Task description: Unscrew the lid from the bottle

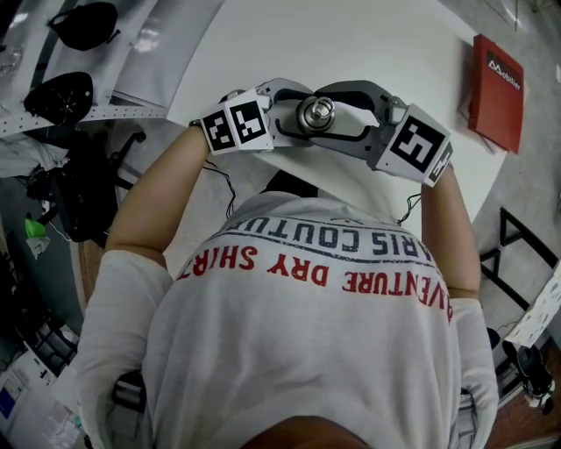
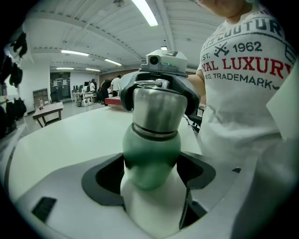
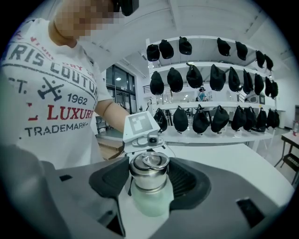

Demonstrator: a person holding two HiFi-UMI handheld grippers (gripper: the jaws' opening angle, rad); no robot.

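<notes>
A bottle with a pale green body (image 2: 152, 156) and a steel lid (image 2: 156, 109) is held up between both grippers, close to the person's chest and above the white table (image 1: 351, 44). My left gripper (image 2: 150, 175) is shut on the green body, its dark pads pressed against both sides. My right gripper (image 3: 149, 175) comes from the opposite side with its black jaws closed around the steel lid (image 3: 148, 170). In the head view the lid (image 1: 316, 115) shows from above between the left gripper (image 1: 289, 123) and the right gripper (image 1: 351, 110).
A red box (image 1: 497, 92) lies at the table's far right edge. Shelves with several black caps (image 3: 210, 79) stand behind the table, and more caps (image 1: 83, 24) lie at the left. A black frame (image 1: 526, 250) stands by the right side.
</notes>
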